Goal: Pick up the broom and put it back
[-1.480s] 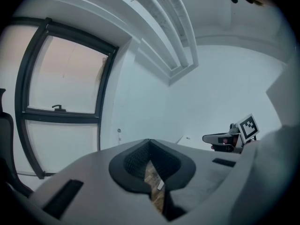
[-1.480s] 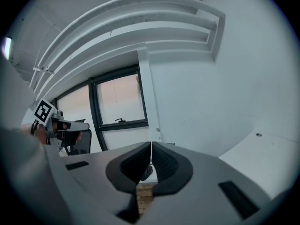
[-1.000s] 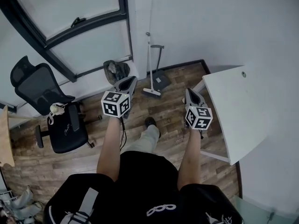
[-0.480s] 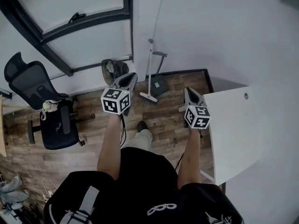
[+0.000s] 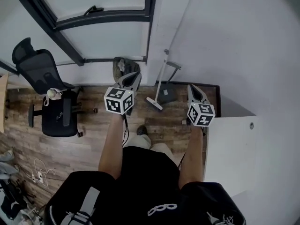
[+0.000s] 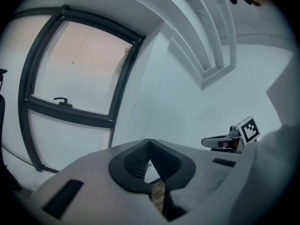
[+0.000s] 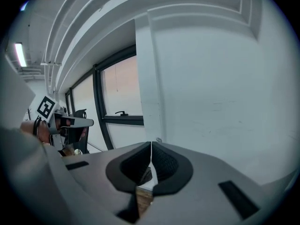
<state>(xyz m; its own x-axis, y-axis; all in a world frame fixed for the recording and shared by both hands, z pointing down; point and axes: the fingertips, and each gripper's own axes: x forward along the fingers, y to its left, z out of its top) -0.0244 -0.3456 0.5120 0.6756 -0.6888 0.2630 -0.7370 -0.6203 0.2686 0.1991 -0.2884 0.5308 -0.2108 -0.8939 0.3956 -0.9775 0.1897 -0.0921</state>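
Both tools have travelled forward with the person toward the corner of the room, and the head view has swung with them: the office chair (image 5: 49, 95) now sits further toward the middle of the left side, and the white worktop (image 5: 229, 149) has slid down to the lower right. The broom (image 5: 161, 78) has not changed its place. It stands on the wooden floor (image 5: 93, 139) with its handle leaning up against the white wall (image 5: 225, 41) and its head at the foot of that wall, just beside a dark dustpan (image 5: 168, 95). The left tool (image 5: 135, 75) is held out in front of the person, left of the broom and apart from it. Its own view shows the jaws brought together at the tips with nothing between them. The right tool (image 5: 191, 86) is held out on the other side of the broom, also clear of it, jaws likewise pressed together and empty. Neither tool touches the handle. By my reading the task has barely begun: this is the walk-up, with the broom roughly centred between the two tools. Everything that matters is left to do, namely spreading the jaws of one tool, closing them on the handle, lifting the broom off the floor, and setting it back in its place.
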